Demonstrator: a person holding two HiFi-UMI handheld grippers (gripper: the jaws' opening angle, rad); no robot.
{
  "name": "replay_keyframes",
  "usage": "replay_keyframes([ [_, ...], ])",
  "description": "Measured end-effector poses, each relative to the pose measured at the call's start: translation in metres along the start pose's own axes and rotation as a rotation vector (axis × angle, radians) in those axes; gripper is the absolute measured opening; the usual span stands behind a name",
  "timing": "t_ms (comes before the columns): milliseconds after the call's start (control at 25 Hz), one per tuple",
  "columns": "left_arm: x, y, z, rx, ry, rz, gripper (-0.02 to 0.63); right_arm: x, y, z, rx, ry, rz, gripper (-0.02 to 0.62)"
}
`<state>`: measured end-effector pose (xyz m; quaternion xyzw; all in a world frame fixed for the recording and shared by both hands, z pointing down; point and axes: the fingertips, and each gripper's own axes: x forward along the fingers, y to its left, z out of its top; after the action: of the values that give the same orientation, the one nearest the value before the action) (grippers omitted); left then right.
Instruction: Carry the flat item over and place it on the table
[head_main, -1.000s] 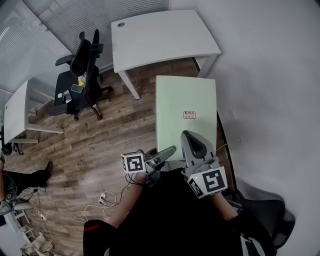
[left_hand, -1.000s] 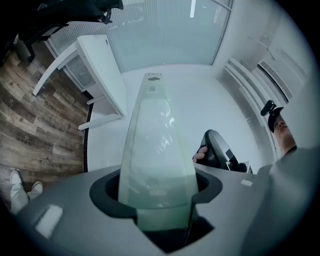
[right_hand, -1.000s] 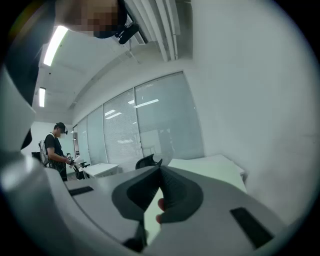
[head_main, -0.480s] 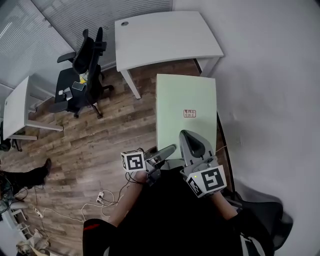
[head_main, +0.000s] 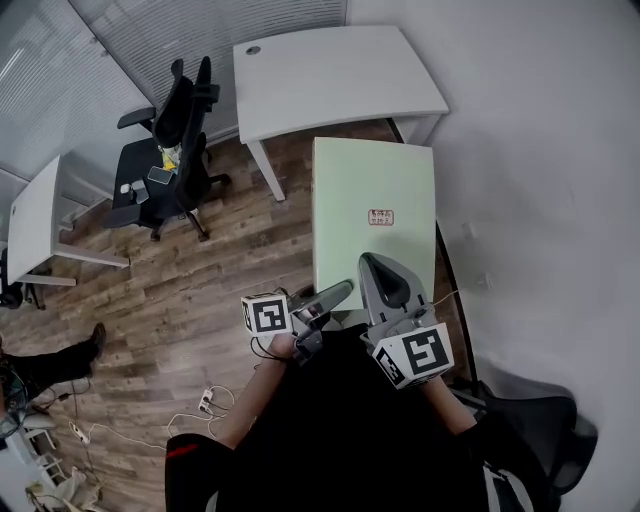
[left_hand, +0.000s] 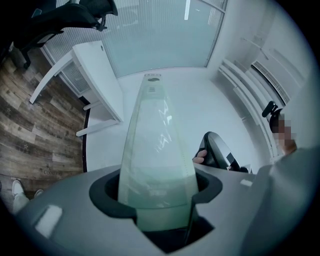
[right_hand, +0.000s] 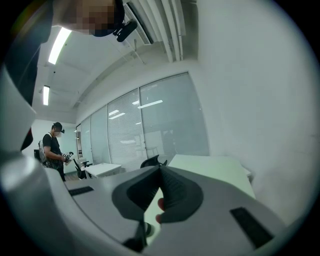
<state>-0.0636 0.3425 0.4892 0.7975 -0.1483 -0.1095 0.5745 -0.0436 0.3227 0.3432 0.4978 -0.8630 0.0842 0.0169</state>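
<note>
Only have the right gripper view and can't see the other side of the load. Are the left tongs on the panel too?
Observer: Yes. The left gripper view shows the left tongs clamped on the pale green panel, which runs straight out ahead of them.
Operator: Where's the table relative to the panel?
Observer: In the head view the white table stands directly beyond the panel's far edge. The panel is not yet on it, with wood floor along its left side.
</note>
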Motion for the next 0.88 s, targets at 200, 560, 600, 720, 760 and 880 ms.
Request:
replay_keyframes([
  [200,-0.009,0.015,0.027,0.017,-0.017,0.031,0.279,0.027,0.005,-0.003,0.033,-0.016,0.014,0.0],
  [560,-0.01,0.014,0.029,0.01,0.002,0.015,0.279,0.027,0.001,-0.006,0.032,-0.015,-0.057,0.002],
  [600,-0.006,0.016,0.035,0.014,0.001,0.009,0.279,0.034,-0.005,-0.007,0.037,-0.015,-0.059,0.0],
  [720,-0.001,0.016,0.041,0.034,-0.004,-0.006,0.279,0.039,-0.01,-0.004,0.029,-0.023,-0.054,0.002],
  [760,-0.001,0.015,0.042,0.04,-0.005,-0.003,0.279,0.04,-0.01,-0.001,0.023,-0.027,-0.05,0.001],
  [880,-0.002,0.02,0.052,0.052,-0.022,0.01,0.279,0.048,-0.01,0.004,0.015,-0.035,-0.041,0.001],
])
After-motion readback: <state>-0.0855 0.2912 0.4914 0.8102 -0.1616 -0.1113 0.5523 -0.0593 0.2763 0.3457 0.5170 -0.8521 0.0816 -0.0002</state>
